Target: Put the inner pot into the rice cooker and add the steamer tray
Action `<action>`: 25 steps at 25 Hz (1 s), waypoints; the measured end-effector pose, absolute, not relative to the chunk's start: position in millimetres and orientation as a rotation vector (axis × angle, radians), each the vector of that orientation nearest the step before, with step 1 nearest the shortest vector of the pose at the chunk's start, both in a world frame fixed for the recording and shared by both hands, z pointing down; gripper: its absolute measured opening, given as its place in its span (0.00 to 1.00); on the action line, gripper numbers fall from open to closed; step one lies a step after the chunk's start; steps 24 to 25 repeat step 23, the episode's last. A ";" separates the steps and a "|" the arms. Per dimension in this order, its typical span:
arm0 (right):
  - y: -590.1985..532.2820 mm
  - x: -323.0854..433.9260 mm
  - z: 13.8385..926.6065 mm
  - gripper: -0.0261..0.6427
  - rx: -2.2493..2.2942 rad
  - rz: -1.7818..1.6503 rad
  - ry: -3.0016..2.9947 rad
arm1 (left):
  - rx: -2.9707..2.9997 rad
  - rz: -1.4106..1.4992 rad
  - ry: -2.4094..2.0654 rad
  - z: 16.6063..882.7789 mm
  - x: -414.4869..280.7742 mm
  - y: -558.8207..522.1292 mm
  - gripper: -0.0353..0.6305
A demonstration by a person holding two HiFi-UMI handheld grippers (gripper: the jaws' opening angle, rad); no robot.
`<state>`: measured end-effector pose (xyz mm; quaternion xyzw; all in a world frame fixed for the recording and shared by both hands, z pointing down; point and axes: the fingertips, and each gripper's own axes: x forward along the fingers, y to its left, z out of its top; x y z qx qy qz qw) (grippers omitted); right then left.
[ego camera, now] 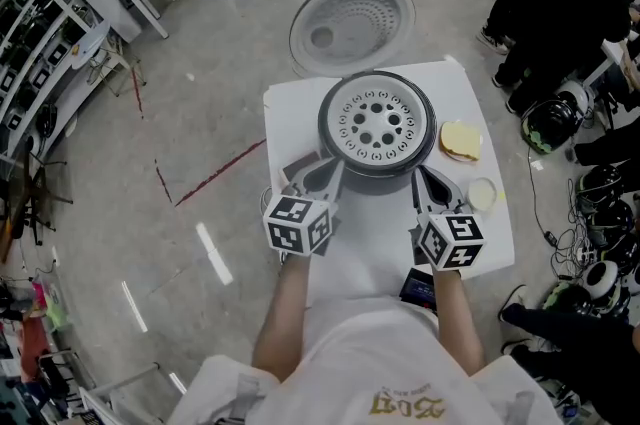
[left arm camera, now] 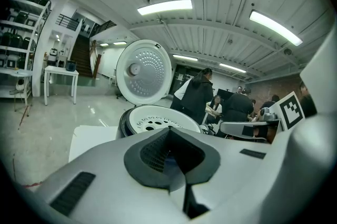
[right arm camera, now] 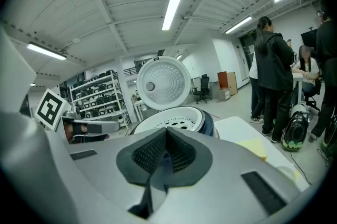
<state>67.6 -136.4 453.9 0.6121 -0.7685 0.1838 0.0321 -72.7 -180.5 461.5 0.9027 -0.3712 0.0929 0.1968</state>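
When looking along the jaws, found the left gripper fully closed, pad against pad, with nothing between, and found the right gripper closed and empty in the same way. Saw both pointed at the rice cooker, one at each side of its near rim, close by but not touching as far as could be told. Noted the steamer tray, white and full of holes, already seated level in the mouth of the cooker; could not see the inner pot, hidden under the tray if present. Saw the lid standing open behind, the cooker on a white table, and a flat yellow thing just beside it at the right. Judged the placing steps as done, or nearly so, and the hands at rest. Judged that any next move would call only for a check of the tray's seat, or for drawing both grippers back from the cooker without a knock on the rim.
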 end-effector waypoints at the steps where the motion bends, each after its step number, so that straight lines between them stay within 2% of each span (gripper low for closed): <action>1: -135.9 67.4 454.0 0.05 1.881 0.564 -2.365 | 2.527 0.260 -1.038 461.3 -72.2 -180.0 0.08; 25: -133.6 76.9 454.0 0.05 1.844 0.590 -2.393 | 2.512 0.260 -1.029 463.7 -57.9 -180.4 0.08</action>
